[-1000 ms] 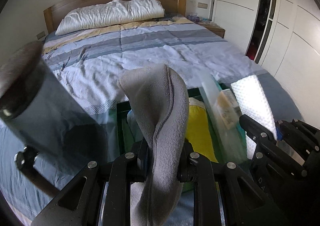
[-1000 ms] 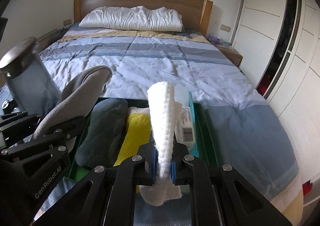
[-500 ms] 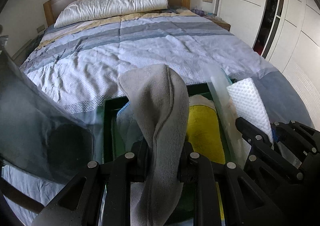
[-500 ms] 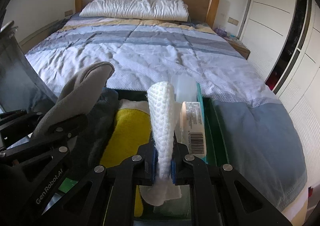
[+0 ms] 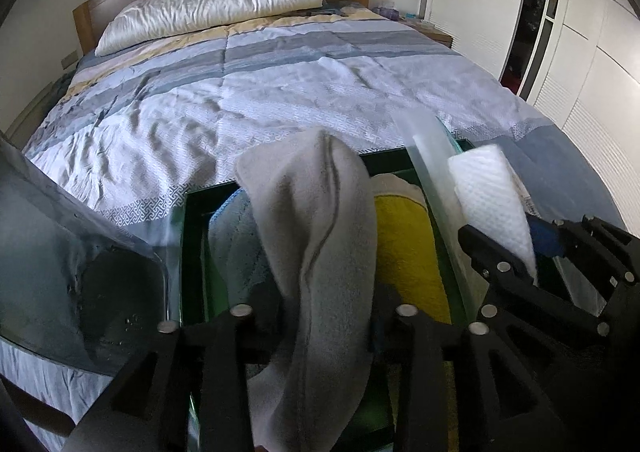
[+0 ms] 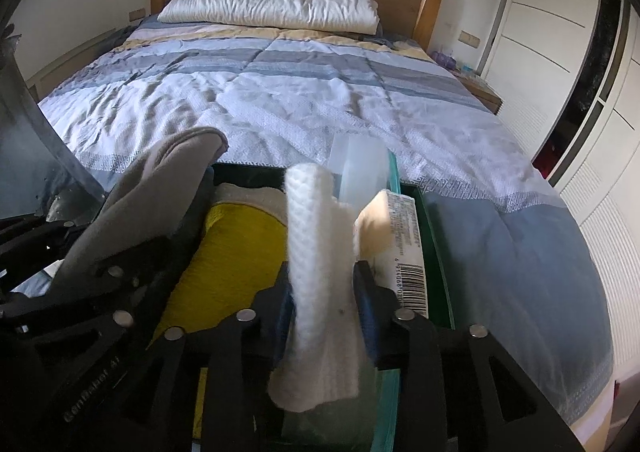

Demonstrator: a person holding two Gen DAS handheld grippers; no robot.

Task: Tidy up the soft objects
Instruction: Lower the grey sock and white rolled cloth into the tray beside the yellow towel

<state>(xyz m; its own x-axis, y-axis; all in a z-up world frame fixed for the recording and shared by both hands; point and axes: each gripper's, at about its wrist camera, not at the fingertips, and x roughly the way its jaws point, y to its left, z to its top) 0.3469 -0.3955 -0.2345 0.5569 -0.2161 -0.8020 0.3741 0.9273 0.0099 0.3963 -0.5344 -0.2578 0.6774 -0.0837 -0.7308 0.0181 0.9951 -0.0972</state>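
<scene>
Two hand-held grippers over the green bin (image 5: 192, 252) at the bed's (image 5: 280, 83) foot, jaws opening: left (image 5: 320, 316) w/ grey cloth (image 5: 316, 236) between, right (image 6: 324, 300) w/ white cloth (image 6: 316, 252), both light, floppy, best pinched mid-fold.
</scene>
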